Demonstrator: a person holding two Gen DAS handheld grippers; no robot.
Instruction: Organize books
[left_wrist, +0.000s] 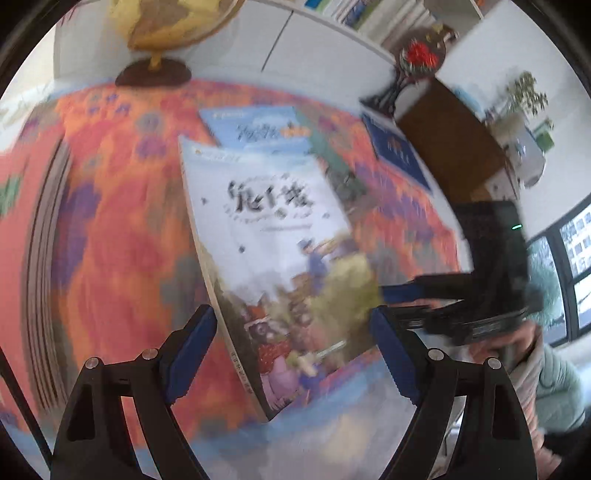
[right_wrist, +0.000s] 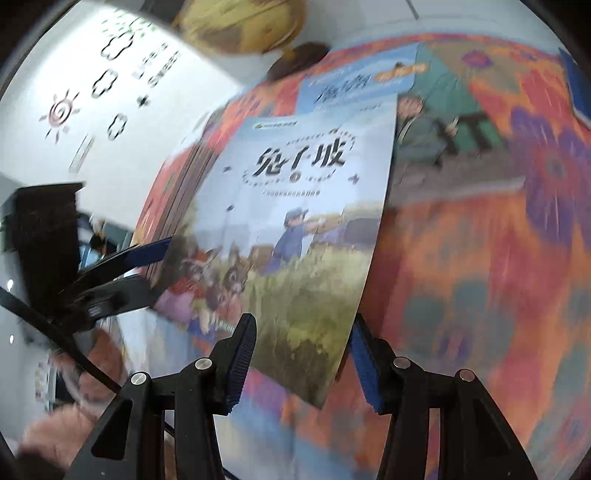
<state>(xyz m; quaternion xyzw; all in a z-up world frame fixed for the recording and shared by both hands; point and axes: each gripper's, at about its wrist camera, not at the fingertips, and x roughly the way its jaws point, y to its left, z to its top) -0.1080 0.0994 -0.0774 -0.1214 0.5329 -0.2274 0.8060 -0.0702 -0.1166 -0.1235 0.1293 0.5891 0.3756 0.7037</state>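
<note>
Both tongs, left (left_wrist: 293, 354) and right (right_wrist: 303, 360), stand apart flanking the rabbit picture book (left_wrist: 273, 258), which lies atop other books on the orange-clothed counter (left_wrist: 122, 240), probably to square it

Illustrated pale-blue book (right_wrist: 295, 221) raised, tilted – other books (right_wrist: 354, 81) flat behind

Orange-and-purple patterned tablecloth (left_wrist: 122, 236) underneath all. At its far edge, yellow globe (left_wrist: 173, 26) on dark base — beside it, further right, red ornament on black stand (left_wrist: 419, 55). Beyond, potted plant (left_wrist: 526, 92) and window (left_wrist: 570, 269) — blurred.
</note>
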